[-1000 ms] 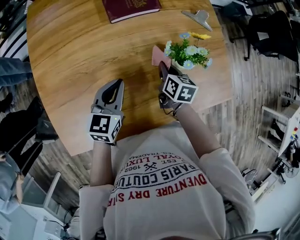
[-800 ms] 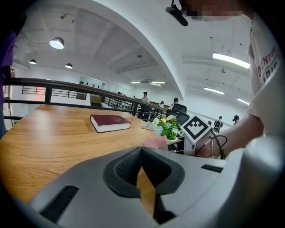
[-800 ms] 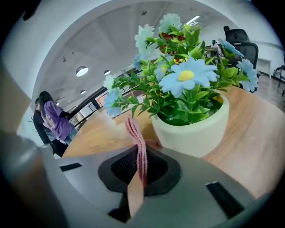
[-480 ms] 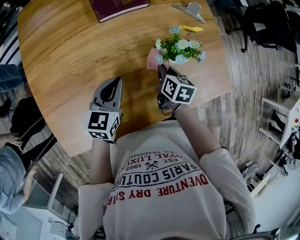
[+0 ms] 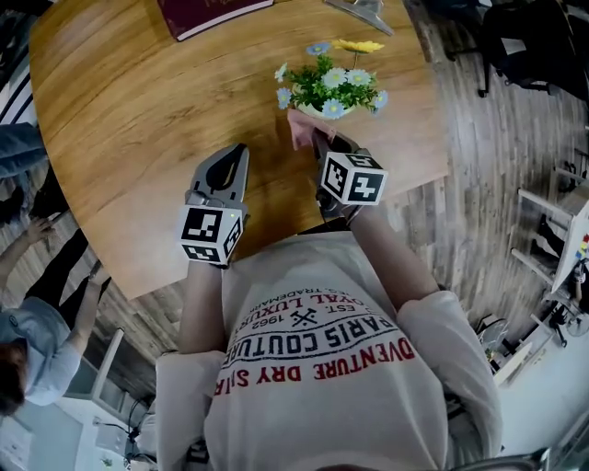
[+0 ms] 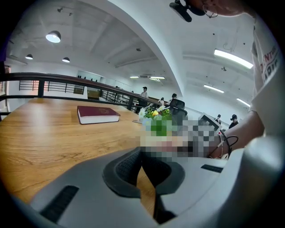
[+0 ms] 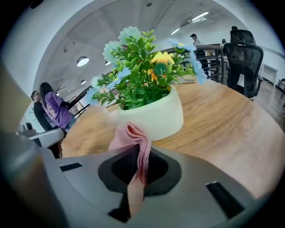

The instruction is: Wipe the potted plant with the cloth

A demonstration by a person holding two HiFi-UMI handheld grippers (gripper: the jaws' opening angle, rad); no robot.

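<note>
we see the potted plant (image 5: 329,92) standing on the round wooden table (image 5: 138,138), a pale pot with green leaves and blue, white and yellow flowers. our right gripper (image 5: 320,145) sits just on the near side of the plant, its jaws pressed together on the pink cloth (image 5: 301,129). the cloth's folded end sticks up out of the jaws, right in front of the pot wall; we cannot tell whether it touches the pot. our left gripper (image 5: 237,155) is to the left of the plant, nearer to us and well apart from it, jaws closed with nothing between them. a dark red book (image 5: 207,11) lies beyond the plant, to its left.
</note>
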